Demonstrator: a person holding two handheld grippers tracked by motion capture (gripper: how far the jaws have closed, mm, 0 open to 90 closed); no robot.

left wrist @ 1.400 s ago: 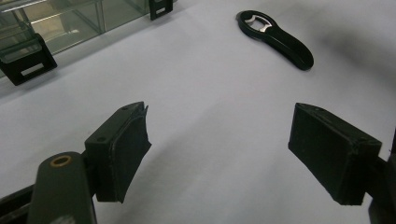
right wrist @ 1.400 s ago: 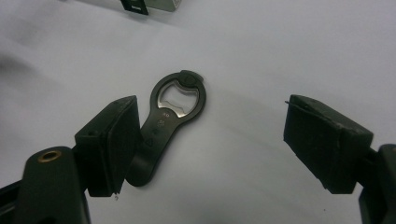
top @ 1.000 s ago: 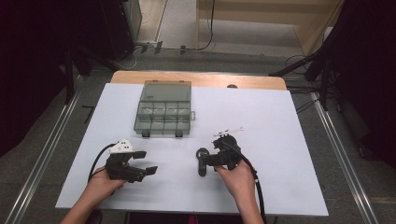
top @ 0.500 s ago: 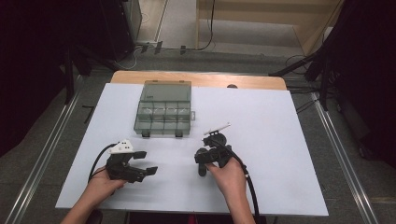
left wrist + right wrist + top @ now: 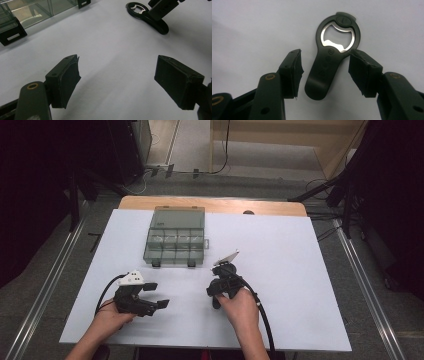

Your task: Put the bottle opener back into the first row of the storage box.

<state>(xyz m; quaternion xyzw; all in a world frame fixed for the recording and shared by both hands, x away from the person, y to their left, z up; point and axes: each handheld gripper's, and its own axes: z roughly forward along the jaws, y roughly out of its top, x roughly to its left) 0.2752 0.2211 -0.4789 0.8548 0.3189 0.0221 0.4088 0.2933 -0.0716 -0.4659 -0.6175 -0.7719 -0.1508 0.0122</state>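
A black bottle opener (image 5: 319, 82) with a metal mouth lies flat on the white table sheet. My right gripper (image 5: 325, 63) is open and points down at it, one jaw on each side of the handle, neither pad touching it. In the high view the right gripper (image 5: 220, 286) sits over the opener at mid-table, held by a hand. My left gripper (image 5: 156, 296) rests low at the front left, open with nothing between its pads (image 5: 67, 82). From the left gripper view, the opener (image 5: 147, 15) lies farther off under the other gripper's jaw.
A clear plastic compartment box (image 5: 175, 242) with black latches stands shut behind both grippers; its near edge (image 5: 30, 12) appears in the left gripper view. Cables trail from both grippers toward the front edge. A wooden table edge (image 5: 210, 204) runs along the back.
My right gripper has shifted left and tipped down over the bottle opener, so its jaws now straddle the handle. The left gripper has not moved.
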